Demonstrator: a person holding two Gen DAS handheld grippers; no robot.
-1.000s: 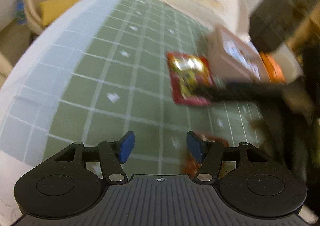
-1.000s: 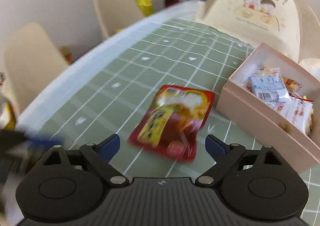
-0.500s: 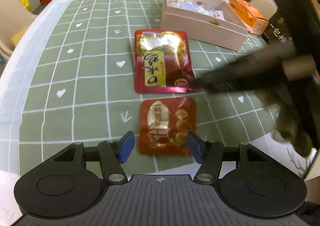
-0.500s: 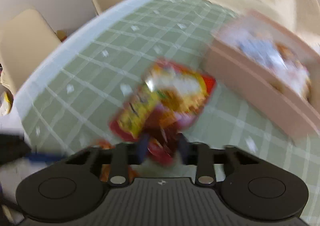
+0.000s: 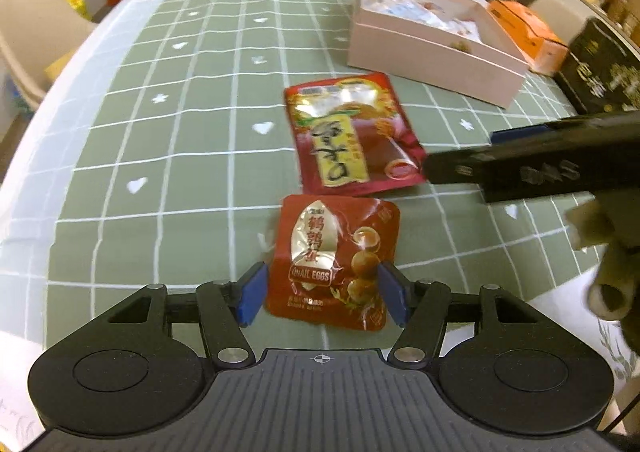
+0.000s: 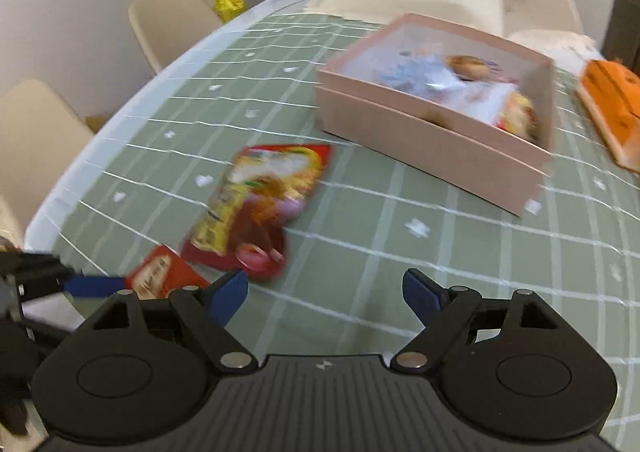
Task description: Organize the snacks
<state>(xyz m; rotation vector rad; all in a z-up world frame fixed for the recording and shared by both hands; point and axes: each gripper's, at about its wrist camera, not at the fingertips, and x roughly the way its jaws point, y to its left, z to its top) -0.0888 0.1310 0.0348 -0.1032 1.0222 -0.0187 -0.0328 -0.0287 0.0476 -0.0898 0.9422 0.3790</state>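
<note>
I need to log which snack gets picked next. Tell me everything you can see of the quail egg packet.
The quail egg packet is a small, glossy red foil pouch, roughly square with rounded corners, printed with brown eggs, a white panel and the words QUAIL EGGS. It looks sealed and slightly crinkled. It lies flat on the green checked tablecloth, just in front of a larger red snack packet. Its near end sits between the open blue pads of the left gripper, which do not visibly press it.

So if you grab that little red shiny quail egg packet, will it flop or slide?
The small red foil quail egg packet will probably bend a bit: its film looks crinkled. The glossy surface might slip on the green checked tablecloth. It bulges, so likely lumpy inside.
</note>
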